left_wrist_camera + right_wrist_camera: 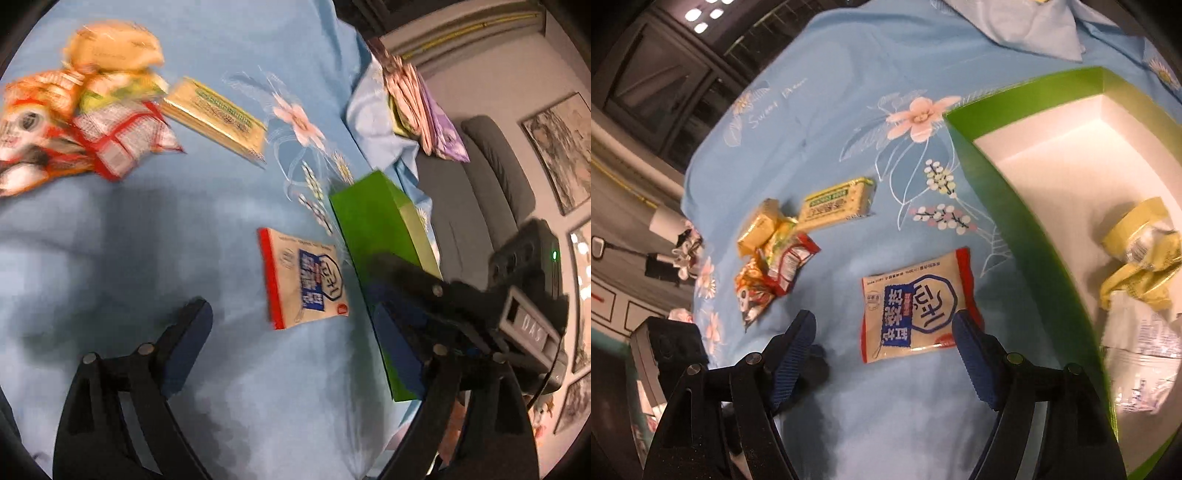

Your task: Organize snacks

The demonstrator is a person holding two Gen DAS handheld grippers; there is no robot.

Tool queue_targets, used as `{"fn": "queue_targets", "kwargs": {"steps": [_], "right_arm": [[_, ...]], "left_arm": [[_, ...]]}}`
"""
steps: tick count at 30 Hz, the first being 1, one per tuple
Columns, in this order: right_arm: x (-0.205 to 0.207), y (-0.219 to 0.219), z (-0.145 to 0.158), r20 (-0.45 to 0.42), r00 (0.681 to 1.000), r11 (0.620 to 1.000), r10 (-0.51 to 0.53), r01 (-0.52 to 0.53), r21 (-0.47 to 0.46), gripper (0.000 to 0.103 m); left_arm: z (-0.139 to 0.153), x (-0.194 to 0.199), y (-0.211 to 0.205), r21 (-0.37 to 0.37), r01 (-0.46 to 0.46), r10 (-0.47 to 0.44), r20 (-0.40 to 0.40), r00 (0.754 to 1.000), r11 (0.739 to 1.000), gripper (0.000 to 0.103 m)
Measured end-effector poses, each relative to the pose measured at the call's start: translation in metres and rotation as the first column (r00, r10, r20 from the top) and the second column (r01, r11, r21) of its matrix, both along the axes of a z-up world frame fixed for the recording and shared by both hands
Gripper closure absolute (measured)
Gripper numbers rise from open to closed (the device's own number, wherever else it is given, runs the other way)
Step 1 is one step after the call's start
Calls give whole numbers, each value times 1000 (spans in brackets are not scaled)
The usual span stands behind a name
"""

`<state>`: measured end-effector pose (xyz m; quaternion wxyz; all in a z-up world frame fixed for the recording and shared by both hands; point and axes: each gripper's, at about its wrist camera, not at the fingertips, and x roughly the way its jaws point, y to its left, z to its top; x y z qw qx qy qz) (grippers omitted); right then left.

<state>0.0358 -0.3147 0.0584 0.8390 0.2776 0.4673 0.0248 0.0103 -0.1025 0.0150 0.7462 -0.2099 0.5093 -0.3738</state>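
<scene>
Your work lies on a blue flowered sheet (849, 92), and the green box (1027, 229) sits at its right side in the right wrist view, open, white inside, with a yellow wrapper (1137, 254) and some other packets already in it. Left of it on the sheet lies the loose pile (772, 258) of snacks, with a yellow bar (836, 203) just beside the pile. Nearest to you is the beige packet (916, 306) with red ends and blue print, flat on the sheet, between the pile and the box wall. Your right gripper (886, 350) hangs over it with the fingers well apart and nothing between them; one fingertip overlaps the packet's near corner, the other stands off to its left. Your left gripper (295, 332) is spread too and empty, with the same packet (303, 277) just ahead and the box (380, 236) to its right, where the other gripper partly covers it. The packet looks like the one to take next, probably with the right. Centre the fingers across its short width, come down until the pads meet the sheet, and close on the sealed edge, not the puffed middle, since a flat packet tends to slide. Keep the left clear of the box wall.
</scene>
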Motion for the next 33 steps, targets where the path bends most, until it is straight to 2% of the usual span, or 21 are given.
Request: {"fn": "queue_targets", "kwargs": {"steps": [1,2,5,7,10,11,12,13,14,15,17,18,19,20,21,24,26,28,29,31,33], "right_arm": [[4,-1,-1,-10,1000,1000,-14,14,-5,26],[9,-1,-1,-22,999,999,-35,35,-34,26],[24,1,-7,-83,997,999,-8,4,-51,26],[35,5,-12,-119,993,997,23,-31,-66,26],[41,5,-19,-132,991,993,10,-26,-118,26],[42,5,-20,-134,991,993,16,-31,-112,26],[43,4,-22,-133,991,994,28,-43,-104,26],[45,4,-25,-132,990,994,41,-54,-97,26],[45,5,-28,-130,990,993,49,-62,-100,27],[45,7,-28,-117,991,989,60,-75,-130,34],[45,11,-27,-105,993,978,59,-79,-194,49],[46,11,-26,-97,994,980,54,-71,-188,57],[45,9,-26,-90,994,985,58,-71,-156,60],[45,8,-27,-91,994,988,67,-79,-132,76],[44,7,-27,-89,994,989,61,-72,-126,81],[38,2,-28,-74,996,996,58,-62,-62,88],[35,4,-27,-71,995,995,73,-78,-67,89],[32,9,-26,-86,993,989,85,-94,-113,88],[30,9,-24,-99,993,985,71,-85,-148,87],[27,4,-24,-128,992,987,18,-38,-156,80],[26,1,-28,-151,988,994,27,-42,-96,54]], "left_arm": [[-2,1,-5,20,7,-7,4,1000,1000,11],[0,0,-10,42,10,-12,49,999,999,11],[2,-2,-27,115,35,-50,131,990,993,7],[-1,1,-35,135,42,-64,168,984,990,7],[-6,6,-38,127,41,-65,184,981,991,9],[-7,7,-36,120,41,-62,179,982,992,19],[-8,9,-35,117,38,-57,172,983,992,36],[-12,13,-31,107,31,-47,155,987,994,45],[-13,14,-28,99,31,-45,143,989,995,61],[-15,16,-27,91,32,-43,127,991,995,73],[-19,19,-18,48,32,-36,85,996,998,74],[-19,18,-16,39,30,-33,75,997,999,76],[-18,16,-16,39,37,-40,73,997,999,77],[-17,13,-17,51,44,-48,77,996,998,76],[-15,11,-17,56,44,-49,82,995,997,77],[-12,4,-20,58,60,-64,83,994,997,77],[-14,1,-18,55,67,-71,77,994,996,77],[-15,1,-13,40,71,-73,56,996,997,77],[-16,0,-10,32,72,-73,46,996,997,78],[-14,-2,-4,30,68,-69,40,997,997,78],[-13,-4,2,32,71,-72,33,997,997,79]]}}
